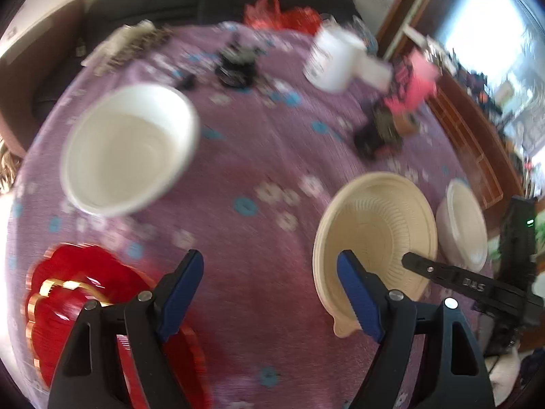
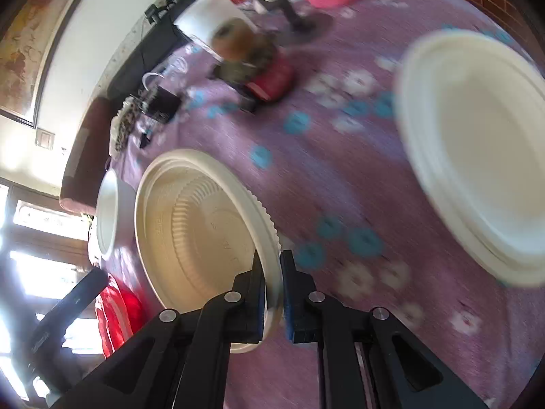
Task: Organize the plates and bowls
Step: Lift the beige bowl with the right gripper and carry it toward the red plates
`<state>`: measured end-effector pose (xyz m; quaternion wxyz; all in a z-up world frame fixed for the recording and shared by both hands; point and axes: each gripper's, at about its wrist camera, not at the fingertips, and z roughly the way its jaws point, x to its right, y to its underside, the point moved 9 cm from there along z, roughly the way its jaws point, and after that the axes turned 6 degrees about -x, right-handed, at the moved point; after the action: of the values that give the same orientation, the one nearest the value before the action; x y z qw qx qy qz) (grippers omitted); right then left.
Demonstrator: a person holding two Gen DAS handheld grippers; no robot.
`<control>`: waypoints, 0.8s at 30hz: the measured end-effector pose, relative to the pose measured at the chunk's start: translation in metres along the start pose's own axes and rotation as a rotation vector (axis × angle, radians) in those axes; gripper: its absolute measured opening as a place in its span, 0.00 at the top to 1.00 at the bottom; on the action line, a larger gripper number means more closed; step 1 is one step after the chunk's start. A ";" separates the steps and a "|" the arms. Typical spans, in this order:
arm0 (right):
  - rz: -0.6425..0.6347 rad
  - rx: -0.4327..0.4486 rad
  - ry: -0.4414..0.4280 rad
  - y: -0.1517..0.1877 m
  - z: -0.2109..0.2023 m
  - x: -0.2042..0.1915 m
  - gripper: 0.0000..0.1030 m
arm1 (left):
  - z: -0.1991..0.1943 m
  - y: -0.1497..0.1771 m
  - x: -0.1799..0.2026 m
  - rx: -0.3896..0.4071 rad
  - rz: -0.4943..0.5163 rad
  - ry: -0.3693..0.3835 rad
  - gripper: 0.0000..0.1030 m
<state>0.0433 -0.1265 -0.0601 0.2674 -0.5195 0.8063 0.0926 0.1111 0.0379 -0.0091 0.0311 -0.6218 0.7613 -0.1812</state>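
While your right gripper [image 2: 272,289] has its jaws clamped on the cream ribbed plastic bowl's [image 2: 204,225] rim, your left gripper [image 1: 270,293] hangs wide open, empty, over the purple flowered desk cloth [image 1: 259,156] beside a bright window [image 1: 483,30].

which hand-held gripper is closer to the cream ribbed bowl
Right. The right hand-held gripper is clamped on the cream ribbed bowl at its rim; the left hand-held gripper hangs open beside it.

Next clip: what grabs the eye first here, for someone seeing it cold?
The right gripper is clamped on the rim of a cream ribbed bowl on the purple flowered tablecloth. The open left gripper hangs above the cloth between a glossy red plate on its left and that cream bowl. A white bowl sits farther back on the left, blurred.
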 end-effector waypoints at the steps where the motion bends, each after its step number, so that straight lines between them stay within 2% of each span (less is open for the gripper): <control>1: -0.002 0.004 0.003 0.001 -0.002 0.006 0.89 | 0.010 0.002 0.007 -0.021 0.005 0.002 0.23; 5: -0.006 0.014 0.017 -0.002 -0.003 0.015 0.86 | 0.050 0.008 0.028 -0.100 -0.007 -0.004 0.23; 7: -0.024 0.031 0.042 -0.004 -0.003 0.015 0.75 | 0.064 0.009 0.032 -0.119 -0.026 -0.005 0.23; 8: -0.030 0.041 0.042 -0.004 -0.003 0.015 0.65 | 0.068 0.009 0.033 -0.124 -0.035 0.001 0.24; 9: -0.038 0.049 0.043 -0.004 -0.004 0.015 0.62 | 0.071 0.008 0.033 -0.127 -0.045 0.006 0.27; 10: -0.048 0.060 0.048 -0.004 -0.004 0.015 0.62 | 0.071 0.007 0.033 -0.121 -0.047 -0.005 0.39; 11: -0.055 0.067 0.050 -0.004 -0.004 0.013 0.62 | 0.071 0.006 0.033 -0.116 -0.045 -0.013 0.57; 12: -0.061 0.072 0.043 -0.004 -0.005 0.012 0.62 | 0.071 0.007 0.036 -0.126 -0.042 0.005 0.65; 13: -0.066 0.074 0.032 -0.004 -0.005 0.011 0.62 | 0.071 0.009 0.040 -0.138 -0.038 0.035 0.81; 14: -0.070 0.077 0.028 -0.004 -0.005 0.009 0.62 | 0.070 0.010 0.044 -0.144 -0.028 0.048 0.85; 16: -0.084 0.087 0.032 -0.003 -0.007 0.007 0.64 | 0.063 0.013 0.051 -0.124 -0.008 0.029 0.86; 17: -0.087 0.096 0.031 -0.002 -0.010 0.005 0.73 | 0.060 0.014 0.055 -0.115 -0.003 0.034 0.87; 20: -0.105 0.141 0.050 0.000 -0.022 0.001 0.80 | 0.045 0.021 0.057 -0.081 -0.021 0.047 0.87; 21: -0.112 0.153 0.052 0.002 -0.027 -0.001 0.87 | 0.037 0.023 0.055 -0.064 -0.033 0.059 0.87; 24: -0.126 0.172 0.031 0.010 -0.039 -0.009 0.88 | 0.018 0.035 0.051 -0.042 -0.070 0.103 0.87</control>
<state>0.0242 -0.1323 -0.0239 0.3039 -0.5457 0.7809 -0.0021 0.0718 -0.0093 -0.0278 -0.0274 -0.6385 0.7432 -0.1980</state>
